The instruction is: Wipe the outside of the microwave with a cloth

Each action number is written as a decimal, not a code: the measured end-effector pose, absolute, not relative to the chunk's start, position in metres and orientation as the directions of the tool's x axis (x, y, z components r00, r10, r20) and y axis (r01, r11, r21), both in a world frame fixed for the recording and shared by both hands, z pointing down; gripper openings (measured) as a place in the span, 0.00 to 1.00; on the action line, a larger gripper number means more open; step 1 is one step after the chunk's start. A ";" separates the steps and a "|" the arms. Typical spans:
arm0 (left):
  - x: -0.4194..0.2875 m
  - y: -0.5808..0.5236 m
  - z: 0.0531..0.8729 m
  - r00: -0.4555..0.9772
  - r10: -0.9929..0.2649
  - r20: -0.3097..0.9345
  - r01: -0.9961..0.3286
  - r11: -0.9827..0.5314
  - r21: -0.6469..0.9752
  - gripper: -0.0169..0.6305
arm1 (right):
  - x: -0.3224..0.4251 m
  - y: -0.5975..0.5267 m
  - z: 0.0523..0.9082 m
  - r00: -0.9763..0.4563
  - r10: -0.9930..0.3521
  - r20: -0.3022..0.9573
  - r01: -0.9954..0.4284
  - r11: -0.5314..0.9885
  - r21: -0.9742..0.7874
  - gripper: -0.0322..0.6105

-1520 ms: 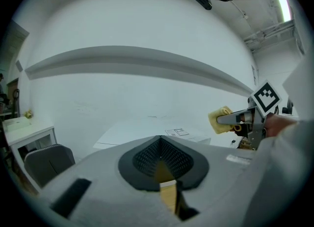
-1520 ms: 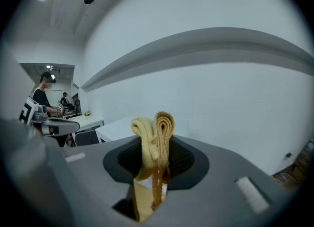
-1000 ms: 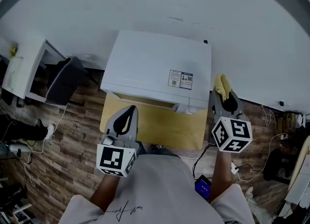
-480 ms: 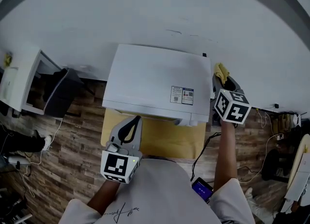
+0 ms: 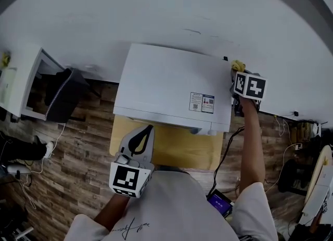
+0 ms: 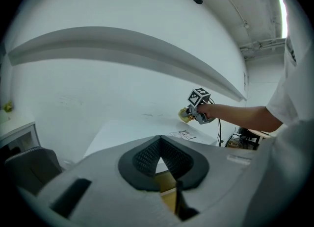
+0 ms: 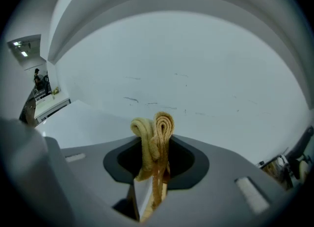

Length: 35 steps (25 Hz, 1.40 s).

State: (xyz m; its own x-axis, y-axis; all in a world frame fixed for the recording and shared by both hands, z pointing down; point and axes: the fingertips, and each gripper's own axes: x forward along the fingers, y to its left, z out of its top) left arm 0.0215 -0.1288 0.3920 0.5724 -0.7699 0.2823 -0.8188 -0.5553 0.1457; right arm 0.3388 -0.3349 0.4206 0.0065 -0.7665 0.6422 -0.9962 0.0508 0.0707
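The right tool (image 5: 240,71) clamped the yellow cloth (image 5: 238,65) beside the microwave (image 5: 166,86)'s rear right corner; the left tool (image 5: 143,133), closed and empty, hung off its front.

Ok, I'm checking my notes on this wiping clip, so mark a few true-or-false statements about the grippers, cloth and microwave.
1. The right gripper is shut on a yellow cloth. True.
2. The left gripper holds a second cloth. False: its jaws are together with nothing between them.
3. The cloth is at the microwave's front left corner. False: it is at the far right corner, by the wall.
4. A label sticker sits on the microwave's top. True.
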 end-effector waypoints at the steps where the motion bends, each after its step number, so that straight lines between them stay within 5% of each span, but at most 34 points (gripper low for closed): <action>1: 0.021 -0.129 0.392 0.574 -0.769 0.281 -0.817 -0.557 0.146 0.01 | 0.338 -0.338 0.424 0.009 -0.757 0.653 -0.996 0.052 0.074 0.22; 35: 0.001 -0.128 0.390 0.585 -0.778 0.230 -0.811 -0.559 0.171 0.01 | 0.271 -0.359 0.438 0.003 -0.704 0.711 -0.996 0.059 0.063 0.24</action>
